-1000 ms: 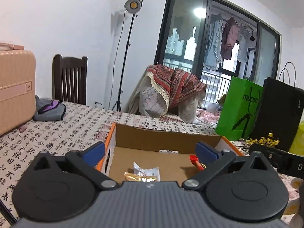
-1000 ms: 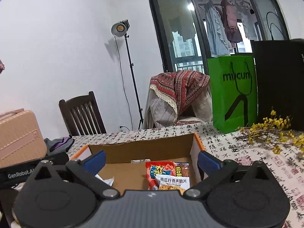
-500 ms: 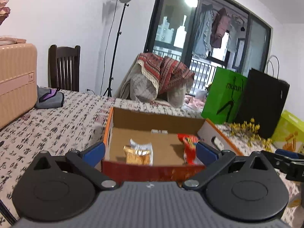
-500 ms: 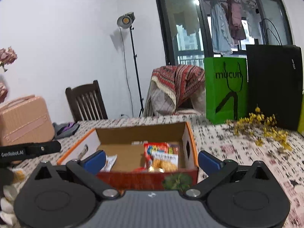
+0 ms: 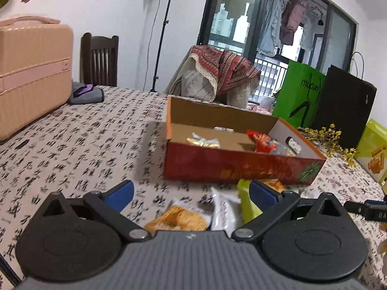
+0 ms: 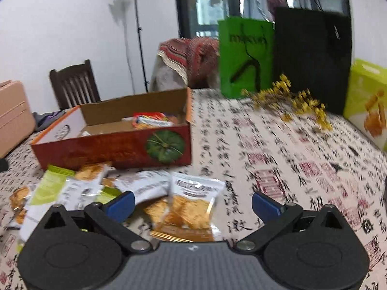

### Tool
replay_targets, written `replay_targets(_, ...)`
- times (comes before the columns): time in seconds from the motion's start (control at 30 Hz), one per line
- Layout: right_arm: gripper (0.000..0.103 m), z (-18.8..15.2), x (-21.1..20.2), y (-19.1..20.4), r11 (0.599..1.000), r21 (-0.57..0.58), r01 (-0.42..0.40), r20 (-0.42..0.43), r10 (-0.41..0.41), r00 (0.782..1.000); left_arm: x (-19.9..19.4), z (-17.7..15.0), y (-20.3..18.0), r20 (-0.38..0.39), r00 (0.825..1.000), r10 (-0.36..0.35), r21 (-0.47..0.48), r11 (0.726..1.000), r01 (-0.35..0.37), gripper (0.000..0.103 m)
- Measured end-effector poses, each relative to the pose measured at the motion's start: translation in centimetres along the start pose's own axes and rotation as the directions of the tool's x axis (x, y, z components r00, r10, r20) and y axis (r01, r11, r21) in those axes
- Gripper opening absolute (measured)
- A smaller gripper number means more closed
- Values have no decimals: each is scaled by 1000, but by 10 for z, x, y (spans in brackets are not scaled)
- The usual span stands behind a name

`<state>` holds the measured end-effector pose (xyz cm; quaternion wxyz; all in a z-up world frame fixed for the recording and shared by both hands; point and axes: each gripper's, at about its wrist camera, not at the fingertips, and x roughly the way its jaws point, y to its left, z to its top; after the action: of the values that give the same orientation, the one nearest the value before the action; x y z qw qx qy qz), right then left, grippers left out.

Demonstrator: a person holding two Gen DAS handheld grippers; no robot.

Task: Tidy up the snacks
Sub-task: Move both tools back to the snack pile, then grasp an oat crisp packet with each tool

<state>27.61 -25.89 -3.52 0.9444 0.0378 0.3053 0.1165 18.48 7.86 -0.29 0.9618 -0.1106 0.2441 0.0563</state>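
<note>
An open cardboard box (image 5: 241,166) (image 6: 116,147) with red printed sides stands on the table and holds a few snack packets (image 5: 262,141) (image 6: 150,120). Several loose snack packets lie on the cloth in front of it. My left gripper (image 5: 191,193) is open and empty above an orange cracker packet (image 5: 179,220) and a white packet (image 5: 223,211). My right gripper (image 6: 192,204) is open and empty above an orange-and-white cracker packet (image 6: 191,205). More white and green packets (image 6: 63,188) lie to its left.
The table has a calligraphy-print cloth (image 5: 72,145). A pink suitcase (image 5: 31,72) stands at the left. A green bag (image 5: 300,96) (image 6: 246,55), a black bag (image 6: 312,55), yellow flowers (image 6: 295,104) and a lime box (image 6: 367,101) stand at the right.
Both grippers have pulled back from over the box toward the near side. The loose packets in front of the box have come into view. Both stay open.
</note>
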Motion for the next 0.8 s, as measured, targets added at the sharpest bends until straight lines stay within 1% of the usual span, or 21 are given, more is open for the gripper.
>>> replay_targets(0.03,93,0,4,-1,1000,9,0,-10,0,1000,-1,-2,2,-2,1000,2,-7,1000,-2,103)
replay_targets(0.1,88,-1,14,-1,1000,19,2,-28,-1,1000,-3,-5,5,-6,1000,3,-18,1000,-4,103)
replay_targets(0.17,85,-2,24,3,1000,18,5,-50,-4,999,-3,-7,8,-12,1000,11,-27,1000,-11,103)
replay_targets(0.2,79,-4,29,4,1000,15,13,-65,-12,998,-4,-8,10,-15,1000,14,-29,999,-15,103)
replay_targets(0.23,68,-5,31,5,1000,11,22,-76,-21,997,-4,-9,11,-18,1000,18,-27,999,-19,103)
replay_targets(0.27,65,-5,31,5,1000,18,9,-69,-8,998,-5,-10,11,-19,1000,22,-24,999,-23,103)
replay_targets(0.3,51,-5,29,4,1000,25,-4,-62,5,998,-6,-11,11,-21,999,25,-21,999,-25,103)
replay_targets(0.33,46,-5,27,3,1000,25,0,-54,1,999,-6,-13,13,-24,999,28,-19,999,-28,103)
replay_targets(0.4,44,-7,22,2,1000,24,17,-32,-16,999,-6,-15,15,-30,999,39,-14,999,-39,103)
replay_targets(0.47,42,-8,15,0,999,36,6,-8,-5,1000,-5,-17,15,-37,998,47,-4,999,-48,103)
replay_targets(0.6,42,-12,-3,1,999,46,7,65,-10,998,0,-19,13,-60,997,55,43,998,-53,103)
replay_targets(0.7,42,-16,-14,3,999,53,-4,94,-1,996,7,-21,4,-83,994,70,113,992,-60,103)
replay_targets(0.8,42,-18,-21,6,999,48,-16,101,11,995,19,-21,-4,-106,988,110,194,977,-88,103)
